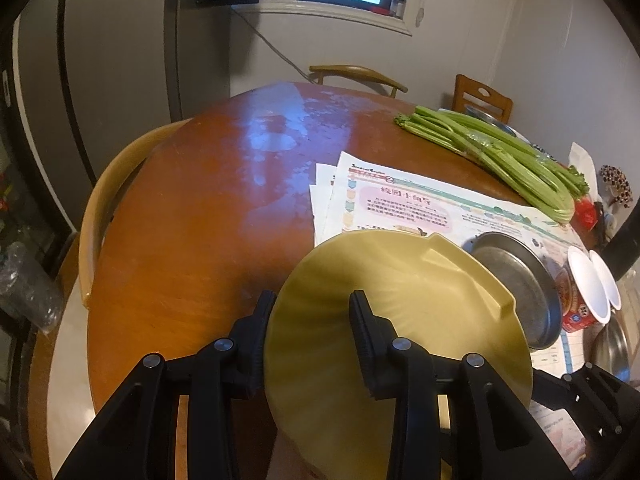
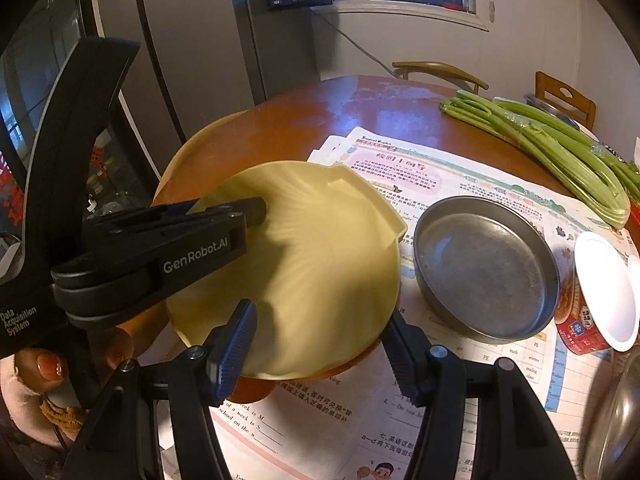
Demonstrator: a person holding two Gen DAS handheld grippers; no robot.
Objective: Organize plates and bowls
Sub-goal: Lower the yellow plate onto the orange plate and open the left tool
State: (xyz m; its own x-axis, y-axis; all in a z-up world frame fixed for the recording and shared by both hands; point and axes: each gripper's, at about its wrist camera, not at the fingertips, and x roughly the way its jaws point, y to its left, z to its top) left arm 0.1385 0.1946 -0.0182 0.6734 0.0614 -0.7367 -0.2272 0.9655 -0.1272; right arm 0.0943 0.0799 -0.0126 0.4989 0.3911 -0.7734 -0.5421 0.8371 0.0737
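A yellow shell-shaped plate [image 1: 420,280] [image 2: 320,240] is held tilted, low over the near edge of the round wooden table [image 1: 200,220]. My left gripper [image 1: 314,316] is shut on its left rim, one finger on the plate's face and the other outside the rim. My right gripper [image 2: 320,348] is shut on its near rim, one pad on top and the other finger beneath the edge. A round metal dish [image 1: 516,280] [image 2: 484,268] sits just right of the plate on printed papers [image 2: 400,172]. I cannot tell whether the plate touches the table.
An instant-noodle cup with a white lid [image 2: 600,292] stands right of the metal dish. Another metal bowl [image 2: 616,412] shows at the lower right. A bunch of celery [image 1: 500,152] lies at the back right. Wooden chairs [image 1: 356,74] ring the table. A hand [image 2: 48,368] holds the left gripper.
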